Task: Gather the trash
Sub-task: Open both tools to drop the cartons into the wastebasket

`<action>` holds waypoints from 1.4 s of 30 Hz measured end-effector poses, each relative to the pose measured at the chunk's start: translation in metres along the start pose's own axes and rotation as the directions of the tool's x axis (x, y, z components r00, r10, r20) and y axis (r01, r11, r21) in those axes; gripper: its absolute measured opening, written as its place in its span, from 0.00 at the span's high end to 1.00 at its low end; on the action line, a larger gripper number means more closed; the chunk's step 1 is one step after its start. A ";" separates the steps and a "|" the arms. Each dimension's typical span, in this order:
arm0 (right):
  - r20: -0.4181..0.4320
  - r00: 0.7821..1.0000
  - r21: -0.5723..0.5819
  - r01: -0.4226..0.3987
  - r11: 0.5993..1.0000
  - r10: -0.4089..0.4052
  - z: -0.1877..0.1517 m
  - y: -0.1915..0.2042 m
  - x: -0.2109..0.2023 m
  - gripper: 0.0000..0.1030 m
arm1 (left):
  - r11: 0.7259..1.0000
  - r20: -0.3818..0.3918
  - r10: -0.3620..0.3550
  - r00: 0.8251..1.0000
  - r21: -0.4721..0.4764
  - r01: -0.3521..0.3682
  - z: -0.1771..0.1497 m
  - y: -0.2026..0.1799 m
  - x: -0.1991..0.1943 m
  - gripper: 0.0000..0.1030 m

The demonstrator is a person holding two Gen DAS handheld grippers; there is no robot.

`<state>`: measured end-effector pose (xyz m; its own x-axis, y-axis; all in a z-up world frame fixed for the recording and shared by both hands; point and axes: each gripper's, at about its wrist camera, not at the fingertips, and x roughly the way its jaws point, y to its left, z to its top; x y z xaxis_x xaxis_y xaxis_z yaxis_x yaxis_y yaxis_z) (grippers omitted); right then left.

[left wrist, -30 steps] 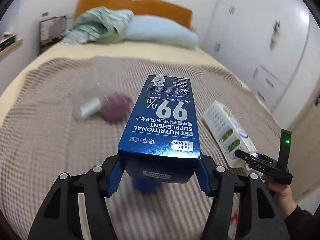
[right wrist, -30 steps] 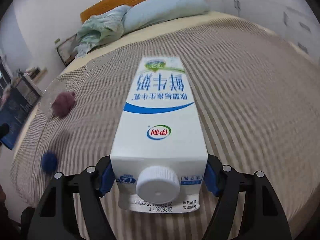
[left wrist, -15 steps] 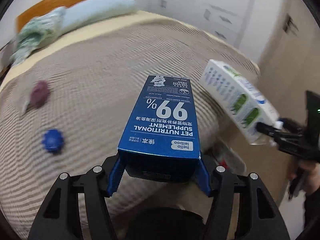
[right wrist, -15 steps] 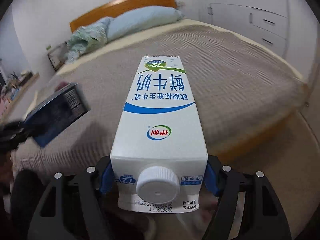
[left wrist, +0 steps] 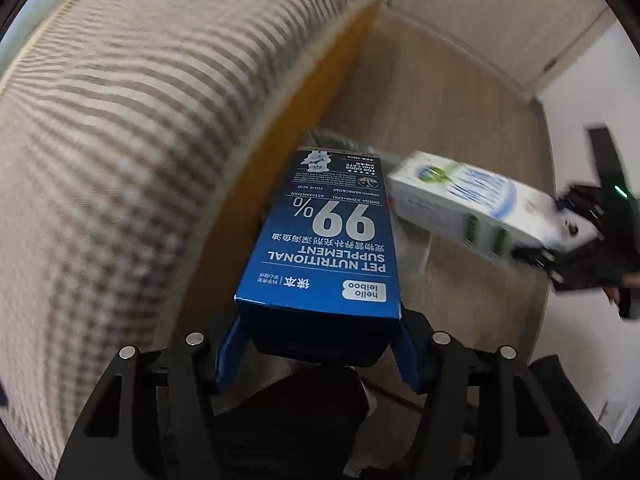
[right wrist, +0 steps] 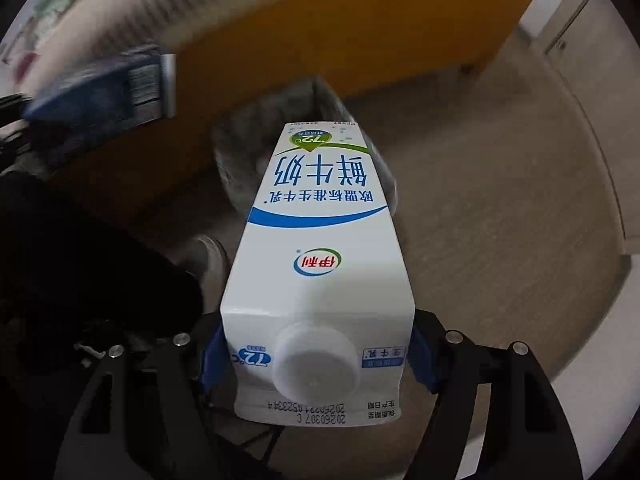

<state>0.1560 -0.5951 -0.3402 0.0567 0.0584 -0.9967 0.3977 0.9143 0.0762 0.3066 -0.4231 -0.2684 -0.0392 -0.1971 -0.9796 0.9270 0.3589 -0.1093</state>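
My left gripper (left wrist: 316, 344) is shut on a blue pet-supplement box (left wrist: 324, 240), held out over the floor beside the bed. My right gripper (right wrist: 316, 356) is shut on a white milk carton (right wrist: 320, 256) with a white cap. The carton also shows in the left wrist view (left wrist: 472, 208), and the blue box in the right wrist view (right wrist: 104, 92). A bin lined with a grey bag (right wrist: 256, 136) stands on the floor by the bed; both items point toward it. In the left wrist view only its far rim (left wrist: 340, 142) shows past the box.
The bed with a striped beige blanket (left wrist: 120, 120) fills the left side; its wooden side panel (right wrist: 320, 32) runs behind the bin. Wood floor (right wrist: 500, 200) lies to the right. A dark shape, likely the person's leg (right wrist: 80, 264), is at lower left.
Both grippers swung away from the bed top and tilted down toward the floor, still holding the box and carton. The bin has come into view.
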 end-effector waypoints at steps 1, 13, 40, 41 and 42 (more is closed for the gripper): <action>-0.042 0.999 -0.025 0.018 1.000 -0.019 0.011 -0.001 0.016 0.32 | 1.000 -0.039 -0.018 0.999 0.004 0.018 0.004 -0.003 0.012 0.42; -0.113 0.991 -0.137 0.056 0.989 -0.071 0.090 -0.021 0.089 0.31 | 0.987 -0.442 -0.143 0.886 -0.001 0.159 0.031 -0.053 0.169 0.42; 0.031 0.999 -0.017 0.018 1.000 -0.018 0.058 -0.040 0.021 0.29 | 0.771 -0.322 -0.502 0.802 -0.586 0.247 0.015 -0.037 0.175 0.24; 0.037 0.999 -0.012 0.021 1.000 -0.021 0.056 -0.038 0.015 0.29 | 0.774 -0.310 -0.495 0.812 -0.581 0.251 0.017 -0.034 0.164 0.24; 0.043 0.999 -0.006 0.026 1.000 -0.026 0.055 -0.038 0.010 0.29 | 0.777 -0.298 -0.489 0.820 -0.575 0.255 0.017 -0.030 0.157 0.24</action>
<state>0.1916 -0.6510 -0.3516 0.0860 0.0176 -0.9961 0.3931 0.9181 0.0501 0.2792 -0.4801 -0.4156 -0.5964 -0.0656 -0.8000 0.4960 0.7535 -0.4316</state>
